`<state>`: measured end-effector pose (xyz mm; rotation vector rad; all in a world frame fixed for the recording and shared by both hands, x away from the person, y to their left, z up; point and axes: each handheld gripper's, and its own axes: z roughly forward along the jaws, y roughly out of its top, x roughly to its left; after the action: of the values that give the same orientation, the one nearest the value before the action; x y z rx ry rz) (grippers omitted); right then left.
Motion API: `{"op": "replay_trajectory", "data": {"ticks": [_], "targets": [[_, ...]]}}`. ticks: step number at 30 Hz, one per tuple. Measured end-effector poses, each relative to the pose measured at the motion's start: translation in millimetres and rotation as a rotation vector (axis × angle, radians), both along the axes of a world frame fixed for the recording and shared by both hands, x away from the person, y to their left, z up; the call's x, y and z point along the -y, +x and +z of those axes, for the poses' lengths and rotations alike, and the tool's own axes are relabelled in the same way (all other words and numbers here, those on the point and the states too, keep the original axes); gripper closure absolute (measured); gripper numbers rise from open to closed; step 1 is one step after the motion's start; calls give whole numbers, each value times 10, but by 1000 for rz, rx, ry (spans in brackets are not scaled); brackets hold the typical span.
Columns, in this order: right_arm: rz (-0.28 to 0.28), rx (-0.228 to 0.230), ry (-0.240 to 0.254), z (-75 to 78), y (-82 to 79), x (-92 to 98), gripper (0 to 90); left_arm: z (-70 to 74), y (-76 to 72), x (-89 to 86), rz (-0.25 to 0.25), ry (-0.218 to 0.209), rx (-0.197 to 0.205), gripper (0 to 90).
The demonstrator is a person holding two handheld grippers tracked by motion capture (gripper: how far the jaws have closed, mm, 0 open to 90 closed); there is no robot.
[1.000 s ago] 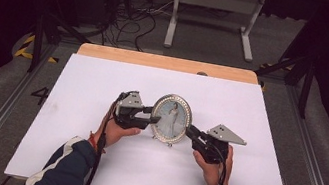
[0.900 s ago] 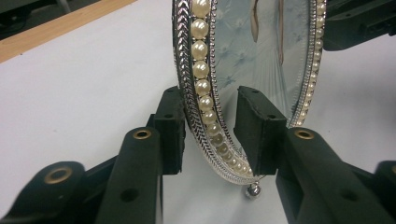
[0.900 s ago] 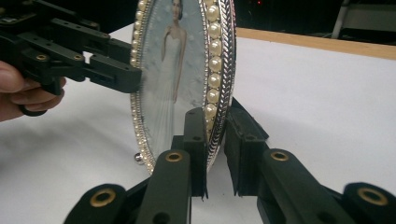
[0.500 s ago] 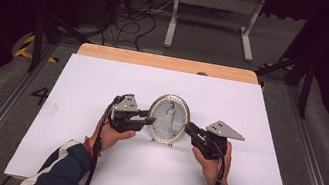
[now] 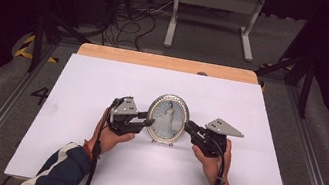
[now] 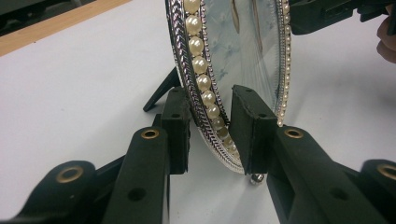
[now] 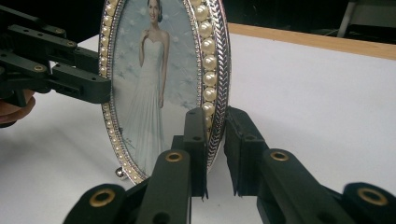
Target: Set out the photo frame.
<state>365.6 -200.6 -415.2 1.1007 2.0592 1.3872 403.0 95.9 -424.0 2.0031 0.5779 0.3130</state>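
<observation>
1. Left tool in our left hand has its two black jaws set on the left rim of the oval picture frame. One jaw sits behind the rim and one in front, and both pads look pressed to the rim. These jaws have just been closing onto the rim.
2. Our right tool, in our right hand, pinches the frame's right rim the same way, one pad on the glass side and one behind.
3. Compared with a second ago, the frame has shifted a little toward the far edge of the worktop, and both hands have moved with it. It leaned then and now faces us more squarely.
4. We see the frame standing upright near the middle of the white worktop, between the two tools.
5. Its rim is silver-coloured metal with a braided pattern, lined with a row of round cream pearl beads. Behind shiny glass is a photo of a person in a long white dress.
6. A black prop leg angles out behind the frame, and a small ball foot shows under its lower edge.
7. A strip of bare wood runs along the worktop's far edge. Beyond it lie dark floor, tangled cables and a pale metal stand.
</observation>
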Motion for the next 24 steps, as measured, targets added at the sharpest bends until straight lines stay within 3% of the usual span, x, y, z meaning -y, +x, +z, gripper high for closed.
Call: {"op": "replay_trajectory", "data": {"ticks": [8,12,19,24], "targets": [[2,35,-75,14,-42,-23,808,-11,-21,0,13,5,20,675],[24,75,-130,67,-78,-32,799,17,-53,-5,20,23,57,640],[61,97,-200,124,-129,-35,756,34,-101,-53,22,55,84,601],[72,87,-206,157,-151,-10,713,47,-136,-86,7,77,107,522]]}}
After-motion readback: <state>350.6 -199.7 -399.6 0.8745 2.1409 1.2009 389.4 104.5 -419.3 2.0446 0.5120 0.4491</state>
